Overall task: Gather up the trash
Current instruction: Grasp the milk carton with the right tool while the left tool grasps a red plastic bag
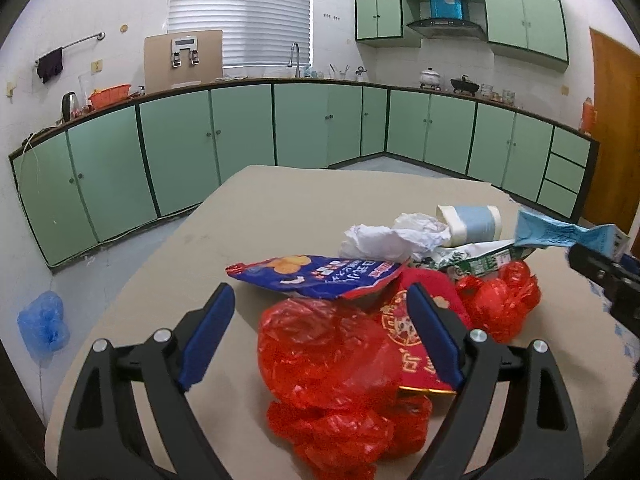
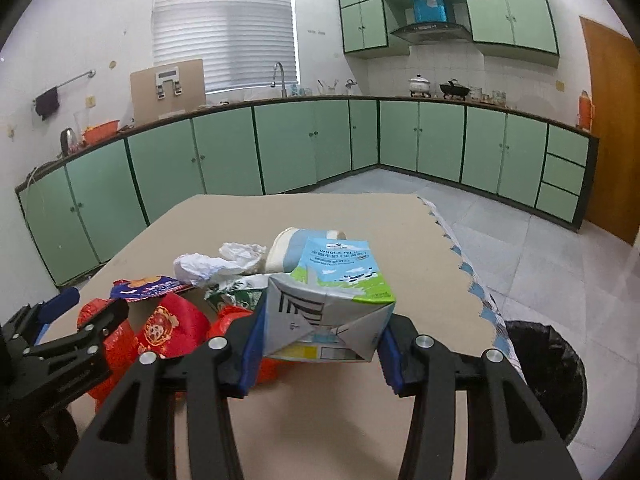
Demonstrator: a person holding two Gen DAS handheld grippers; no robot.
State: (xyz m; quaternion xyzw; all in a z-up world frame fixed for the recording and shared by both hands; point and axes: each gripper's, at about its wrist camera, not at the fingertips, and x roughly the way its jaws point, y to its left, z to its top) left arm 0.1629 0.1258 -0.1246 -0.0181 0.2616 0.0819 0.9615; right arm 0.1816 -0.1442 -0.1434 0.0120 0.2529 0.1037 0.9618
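A flattened blue and white milk carton (image 2: 332,300) is clamped between the blue fingers of the right gripper (image 2: 320,344), with its base turned toward the camera and its printed face tilted up. In the left wrist view this same carton (image 1: 560,234) is seen at 2 o'clock, lifted above the pile, with the black body of the right gripper just behind it.

The jaws of the left gripper (image 1: 320,328) are spread wide apart and nothing is held between them. A crumpled red plastic bag (image 1: 328,360) lies between the two blue fingers (image 1: 208,336), on the beige table (image 1: 280,208). A red packet with a round gold print (image 1: 408,328) is partly covered by this bag and passes under the finger at 3 o'clock.

The rest of the trash is gathered in one pile on the table. A blue snack bag (image 1: 316,276) lies toward 12 o'clock from the red bag, and crumpled white paper (image 1: 392,236) is seen beyond it. A paper cup with a light blue band (image 1: 472,222) lies on its side at 1 o'clock, next to a flattened green and white carton (image 1: 480,258). A second red plastic bag (image 1: 504,300) is found at 3 o'clock.

In the right wrist view a bin with a black liner (image 2: 548,376) stands on the floor at 4 o'clock, just beside the table edge.
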